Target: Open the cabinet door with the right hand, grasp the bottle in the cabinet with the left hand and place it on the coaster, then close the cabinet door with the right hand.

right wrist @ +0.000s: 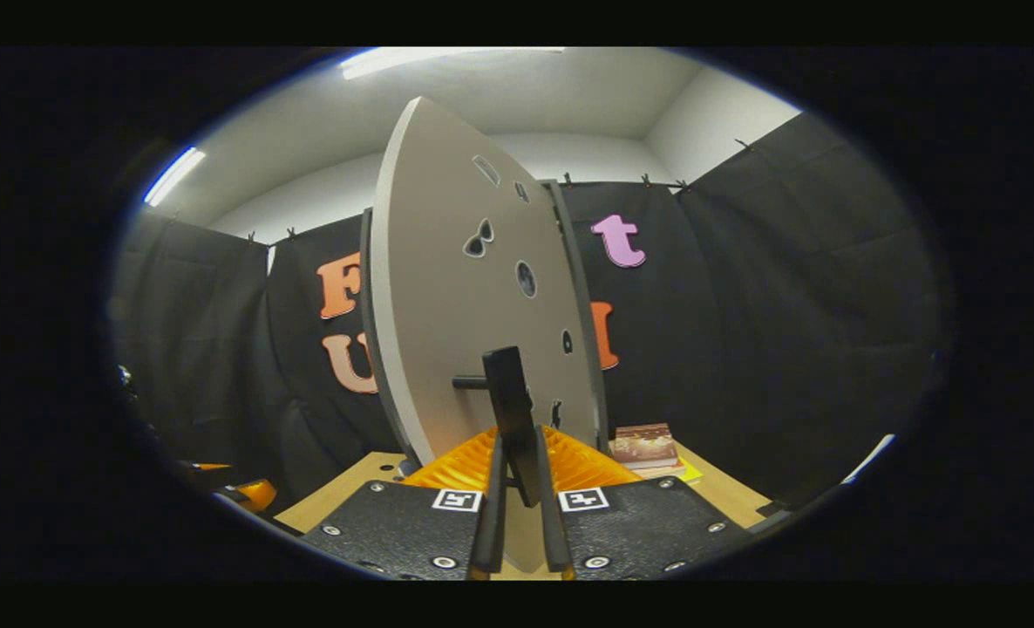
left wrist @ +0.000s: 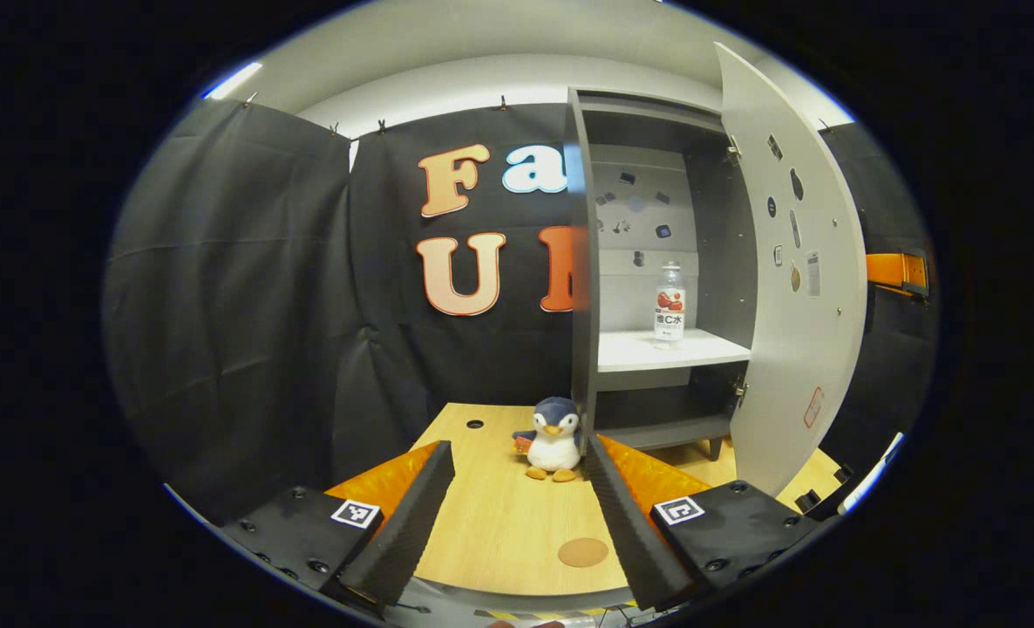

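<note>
Cabinet (left wrist: 583, 262): it stood ahead and to the right of my left gripper, its front open and the shelf exposed.
Cabinet door (right wrist: 447, 288): swung wide open; from my right gripper it rose straight ahead and very near, showing its outer face.
Table (left wrist: 499, 523): ran forward beneath my left gripper's fingers.
Door handle (right wrist: 510, 410): the dark bar sat between my right gripper's fingers.
Right gripper (right wrist: 517, 515): closed down narrow with both fingers pressing the door handle; I judged it should hold the door steady, well out of the reach path.
Left gripper (left wrist: 517, 515): spread wide and carrying nothing, hovering low over the near table edge.
Penguin toy (left wrist: 554, 438): sat just beyond my left fingertips, at the cabinet's foot; I judged the reach should rise over it.
Bottle (left wrist: 670, 302): stood upright on the shelf, ahead, above and right of my left gripper, well apart from it; I judged a level approach to its middle, with the fingers straddling it, best.
Coaster (left wrist: 583, 551): lay flat on the table between my left fingers, close to the right one.
</note>
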A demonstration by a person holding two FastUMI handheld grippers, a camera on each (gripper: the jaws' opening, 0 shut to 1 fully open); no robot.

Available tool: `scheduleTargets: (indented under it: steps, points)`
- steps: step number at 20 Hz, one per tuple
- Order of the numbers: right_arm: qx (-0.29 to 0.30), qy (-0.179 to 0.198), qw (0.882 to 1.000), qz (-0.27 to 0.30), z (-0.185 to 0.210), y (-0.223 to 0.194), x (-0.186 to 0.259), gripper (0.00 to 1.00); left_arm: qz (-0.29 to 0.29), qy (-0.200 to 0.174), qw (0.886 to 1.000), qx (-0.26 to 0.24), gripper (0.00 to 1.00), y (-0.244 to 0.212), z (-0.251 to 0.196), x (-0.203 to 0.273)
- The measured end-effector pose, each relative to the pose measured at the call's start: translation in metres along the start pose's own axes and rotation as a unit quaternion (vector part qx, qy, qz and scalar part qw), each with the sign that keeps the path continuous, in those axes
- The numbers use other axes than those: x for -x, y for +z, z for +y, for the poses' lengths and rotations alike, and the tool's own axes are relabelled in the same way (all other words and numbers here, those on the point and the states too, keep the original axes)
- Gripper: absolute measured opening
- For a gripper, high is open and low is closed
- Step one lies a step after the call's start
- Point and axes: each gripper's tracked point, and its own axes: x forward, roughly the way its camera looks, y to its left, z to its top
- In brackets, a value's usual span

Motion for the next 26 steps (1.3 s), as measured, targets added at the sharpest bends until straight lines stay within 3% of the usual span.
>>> scheduleTargets:
  steps: [4, 5, 8, 11, 13, 14, 15, 19, 20, 26]
  points:
    - [0.008, 0.006, 1.0, -0.014, -0.039, 0.007, 0.008, 0.07, 0.002, -0.01, 1.0, -0.006, 0.99, 0.001, -0.025, 0.001]
    - [0.011, 0.006, 1.0, -0.014, -0.055, 0.009, 0.018, 0.16, 0.003, -0.013, 1.0, -0.008, 0.99, 0.002, -0.031, 0.001]
    - [0.022, -0.002, 1.0, -0.01, -0.084, 0.01, 0.029, 0.06, 0.008, -0.02, 1.0, -0.01, 0.99, 0.0, -0.045, -0.003]
    - [0.03, -0.016, 0.999, -0.009, -0.107, 0.015, 0.032, 0.11, 0.012, -0.026, 1.0, -0.009, 0.99, 0.001, -0.056, -0.005]
    - [0.034, -0.027, 0.999, -0.009, -0.121, 0.016, 0.031, 0.02, 0.014, -0.028, 0.999, -0.009, 0.99, 0.001, -0.062, -0.007]
    - [0.033, -0.027, 0.999, -0.009, -0.126, 0.017, 0.029, 0.08, 0.014, -0.028, 0.999, -0.009, 0.99, 0.002, -0.064, -0.007]
    - [0.026, -0.021, 0.999, -0.008, -0.126, 0.018, 0.029, 0.16, 0.015, -0.028, 0.999, -0.009, 0.99, 0.001, -0.066, -0.008]
    - [0.036, -0.014, 0.999, -0.001, -0.124, 0.015, 0.027, 0.16, 0.016, -0.03, 0.999, -0.005, 0.99, 0.002, -0.072, -0.007]
    - [0.042, -0.019, 0.999, 0.0, -0.125, 0.016, 0.028, 0.06, 0.014, -0.031, 0.999, -0.004, 0.99, 0.004, -0.073, -0.007]
    - [0.028, -0.024, 0.999, -0.015, -0.113, 0.025, 0.062, 0.05, 0.016, -0.025, 1.0, -0.002, 0.99, 0.005, -0.065, -0.007]
